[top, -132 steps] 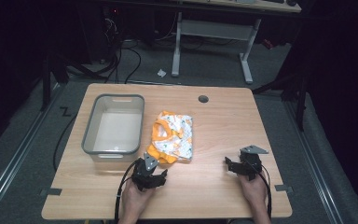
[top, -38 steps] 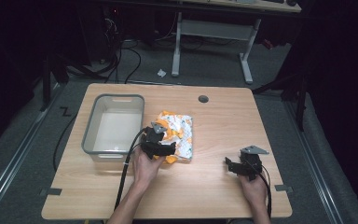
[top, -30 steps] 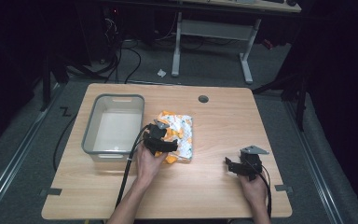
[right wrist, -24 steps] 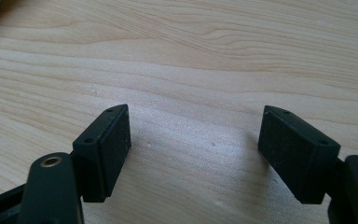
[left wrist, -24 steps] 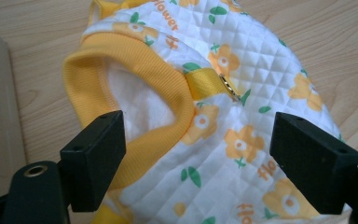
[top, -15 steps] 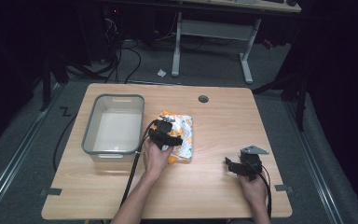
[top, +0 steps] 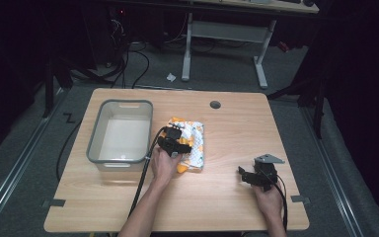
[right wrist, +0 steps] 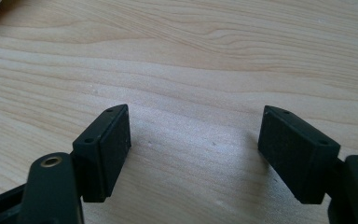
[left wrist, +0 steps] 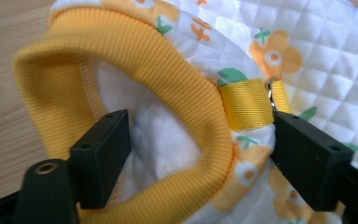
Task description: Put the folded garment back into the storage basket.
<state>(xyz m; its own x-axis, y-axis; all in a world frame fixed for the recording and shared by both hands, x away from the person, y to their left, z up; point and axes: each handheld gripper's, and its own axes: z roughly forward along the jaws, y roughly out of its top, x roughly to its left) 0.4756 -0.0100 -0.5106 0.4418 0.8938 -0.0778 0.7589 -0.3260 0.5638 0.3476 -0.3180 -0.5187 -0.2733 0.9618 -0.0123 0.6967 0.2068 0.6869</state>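
My left tongs (left wrist: 198, 154) have just been closing, straddling the quilted garment's (left wrist: 307, 42) yellow ribbed cuff (left wrist: 168, 79), not yet pinching; right tongs (right wrist: 193, 154) stand spread over bare bench (right wrist: 214, 56).

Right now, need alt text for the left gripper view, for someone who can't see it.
The left gripper straddles the yellow ribbed cuff of a quilted flower-print garment on the wooden table; its jaws, just closing, are not yet pressing it. A yellow webbing loop sits beside the far jaw.
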